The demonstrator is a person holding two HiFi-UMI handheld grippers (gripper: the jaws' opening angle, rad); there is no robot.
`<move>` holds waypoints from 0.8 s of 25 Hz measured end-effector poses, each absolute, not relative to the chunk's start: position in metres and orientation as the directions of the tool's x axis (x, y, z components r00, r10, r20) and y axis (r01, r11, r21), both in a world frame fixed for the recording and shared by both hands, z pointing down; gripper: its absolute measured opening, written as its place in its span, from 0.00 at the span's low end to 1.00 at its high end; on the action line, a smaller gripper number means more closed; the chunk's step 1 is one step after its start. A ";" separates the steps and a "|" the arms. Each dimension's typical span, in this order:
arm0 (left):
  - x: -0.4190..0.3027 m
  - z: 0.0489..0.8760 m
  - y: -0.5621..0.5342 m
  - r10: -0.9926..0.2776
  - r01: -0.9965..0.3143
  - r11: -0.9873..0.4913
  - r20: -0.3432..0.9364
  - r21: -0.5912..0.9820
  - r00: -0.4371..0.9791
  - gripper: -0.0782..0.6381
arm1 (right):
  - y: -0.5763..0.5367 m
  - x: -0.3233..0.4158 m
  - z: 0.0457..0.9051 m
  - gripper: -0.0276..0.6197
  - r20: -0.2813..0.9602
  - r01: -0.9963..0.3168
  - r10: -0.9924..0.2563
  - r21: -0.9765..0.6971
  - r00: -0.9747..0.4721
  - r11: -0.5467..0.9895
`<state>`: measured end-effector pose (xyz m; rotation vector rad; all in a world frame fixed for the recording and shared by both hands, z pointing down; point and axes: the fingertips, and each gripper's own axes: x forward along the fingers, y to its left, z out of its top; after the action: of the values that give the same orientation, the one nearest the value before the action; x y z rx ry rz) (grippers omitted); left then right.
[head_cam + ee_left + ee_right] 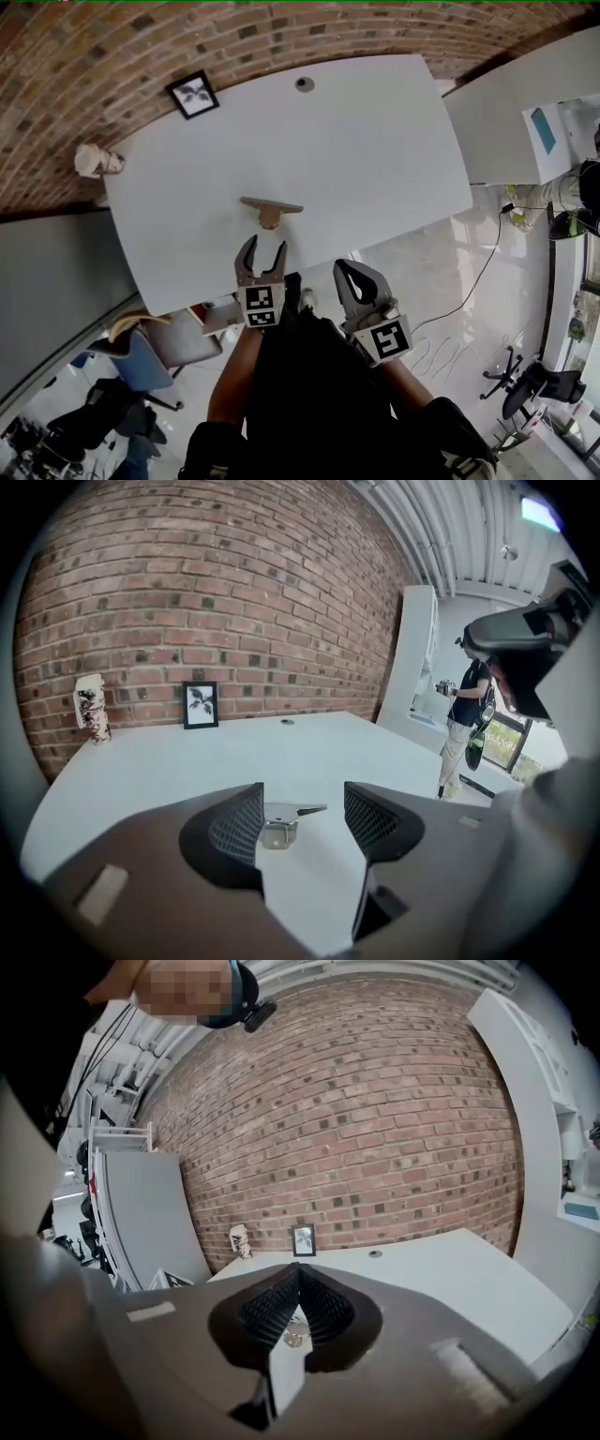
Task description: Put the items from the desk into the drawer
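White desktop [375, 131] carries a small tan T-shaped piece [270, 210], a flat bar on a short stem. It stands near the front edge, well apart from the black-framed picture [192, 94] and the pale figurine [94, 160] along the brick wall [112, 37]. The left gripper [265, 246] hovers just short of that piece, its jaws spread wide and pressing on nothing; its own view shows the piece on the desktop beyond the gap. The right gripper [343, 272], beside it, has its jaws clenched together, empty.
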<state>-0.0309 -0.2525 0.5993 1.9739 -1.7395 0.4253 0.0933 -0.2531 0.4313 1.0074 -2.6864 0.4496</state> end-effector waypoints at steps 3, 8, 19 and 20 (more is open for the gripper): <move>-0.032 0.622 -0.264 -0.814 -0.985 -0.096 0.559 0.141 0.159 0.53 | -0.260 0.091 0.437 0.05 0.332 -0.675 -0.597 -0.215 -0.730 0.706; -0.036 0.658 -0.279 -0.760 -0.986 -0.099 0.629 0.132 0.161 0.56 | -0.269 0.087 0.444 0.05 0.363 -0.684 -0.593 -0.216 -0.719 0.697; -0.040 0.706 -0.295 -0.684 -0.988 -0.071 0.714 0.140 0.150 0.59 | -0.281 0.090 0.462 0.05 0.401 -0.703 -0.592 -0.233 -0.699 0.672; -0.040 0.708 -0.297 -0.679 -0.988 -0.068 0.719 0.141 0.150 0.59 | -0.282 0.091 0.463 0.05 0.404 -0.704 -0.591 -0.233 -0.698 0.671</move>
<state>-0.0399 -0.2966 0.7080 1.8143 -1.5925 0.6419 0.0905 -0.2817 0.4631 1.0319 -2.5922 0.5420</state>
